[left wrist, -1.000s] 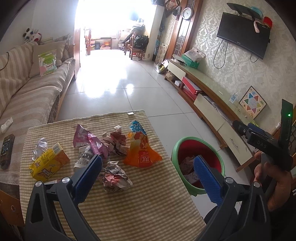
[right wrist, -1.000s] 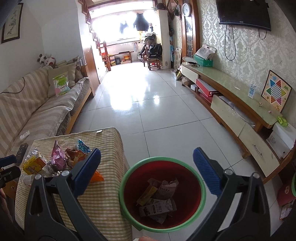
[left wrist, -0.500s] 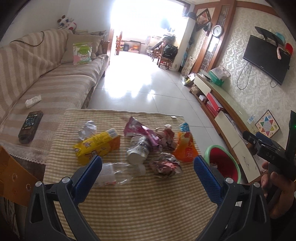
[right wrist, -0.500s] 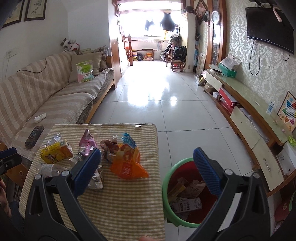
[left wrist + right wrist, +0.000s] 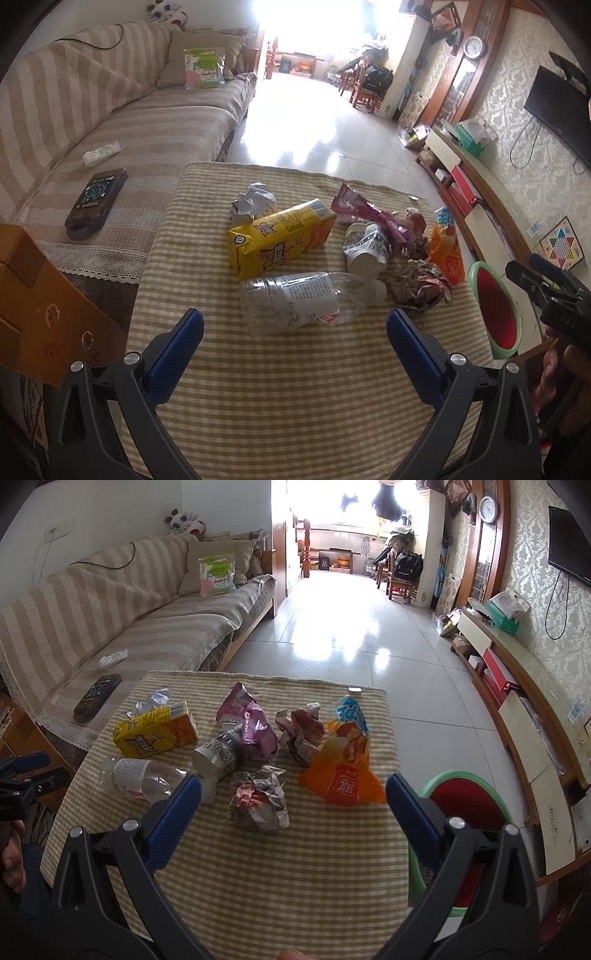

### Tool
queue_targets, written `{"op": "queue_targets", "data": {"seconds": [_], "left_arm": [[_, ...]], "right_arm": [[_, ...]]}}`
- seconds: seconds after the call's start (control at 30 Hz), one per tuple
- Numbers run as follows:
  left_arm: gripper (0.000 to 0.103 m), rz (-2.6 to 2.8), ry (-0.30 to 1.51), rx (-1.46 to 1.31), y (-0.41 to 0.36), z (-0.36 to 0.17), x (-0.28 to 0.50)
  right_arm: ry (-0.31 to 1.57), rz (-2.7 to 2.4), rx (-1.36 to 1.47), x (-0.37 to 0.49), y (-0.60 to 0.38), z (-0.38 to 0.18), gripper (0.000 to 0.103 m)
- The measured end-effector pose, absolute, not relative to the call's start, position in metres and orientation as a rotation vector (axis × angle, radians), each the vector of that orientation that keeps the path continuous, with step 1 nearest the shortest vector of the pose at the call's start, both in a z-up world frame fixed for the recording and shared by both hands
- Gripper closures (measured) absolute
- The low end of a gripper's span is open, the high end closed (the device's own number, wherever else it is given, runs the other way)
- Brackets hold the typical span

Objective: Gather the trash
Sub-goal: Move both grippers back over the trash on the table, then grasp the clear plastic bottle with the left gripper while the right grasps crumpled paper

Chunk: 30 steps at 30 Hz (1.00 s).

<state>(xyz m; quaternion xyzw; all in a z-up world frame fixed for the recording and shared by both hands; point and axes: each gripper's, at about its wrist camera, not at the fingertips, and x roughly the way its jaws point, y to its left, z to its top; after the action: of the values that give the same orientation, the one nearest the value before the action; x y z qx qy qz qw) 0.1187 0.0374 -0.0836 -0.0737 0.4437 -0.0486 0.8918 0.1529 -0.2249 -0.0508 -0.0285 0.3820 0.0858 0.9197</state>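
Trash lies on a striped tablecloth [image 5: 295,387]: a clear plastic bottle [image 5: 299,299], a yellow carton [image 5: 280,238], a paper cup [image 5: 364,247], a pink wrapper [image 5: 364,210], a crumpled paper ball [image 5: 258,801] and an orange snack bag [image 5: 343,764]. My left gripper [image 5: 293,325] is open and empty, just in front of the bottle. My right gripper [image 5: 291,794] is open and empty, its jaws either side of the paper ball. A red bin with a green rim [image 5: 465,805] stands at the table's right side.
A striped sofa [image 5: 110,122] with a remote [image 5: 96,197] runs along the left. A cardboard box [image 5: 40,306] sits at the table's left corner. A low TV cabinet [image 5: 524,709] lines the right wall. Tiled floor [image 5: 354,635] lies beyond the table.
Both grippers have swung left from the bin toward the table and come closer to the trash. Both stayed open and empty.
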Motion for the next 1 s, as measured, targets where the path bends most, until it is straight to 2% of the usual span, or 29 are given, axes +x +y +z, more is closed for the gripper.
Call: {"op": "queue_targets", "data": {"seconds": [0.2, 0.6, 1.0], "left_arm": [[0.008, -0.186, 0.98, 0.059, 0.016, -0.092, 0.144], [0.008, -0.27, 1.11, 0.295, -0.028, -0.129, 0.189], [0.007, -0.276, 1.182, 0.347, -0.026, -0.151, 0.203]], "right_arm": [[0.831, 0.194, -0.062, 0.159, -0.211, -0.071, 0.005], [0.953, 0.234, -0.07, 0.191, -0.192, -0.119, 0.005], [1.011, 0.253, -0.071, 0.218, -0.183, -0.15, 0.005]]}}
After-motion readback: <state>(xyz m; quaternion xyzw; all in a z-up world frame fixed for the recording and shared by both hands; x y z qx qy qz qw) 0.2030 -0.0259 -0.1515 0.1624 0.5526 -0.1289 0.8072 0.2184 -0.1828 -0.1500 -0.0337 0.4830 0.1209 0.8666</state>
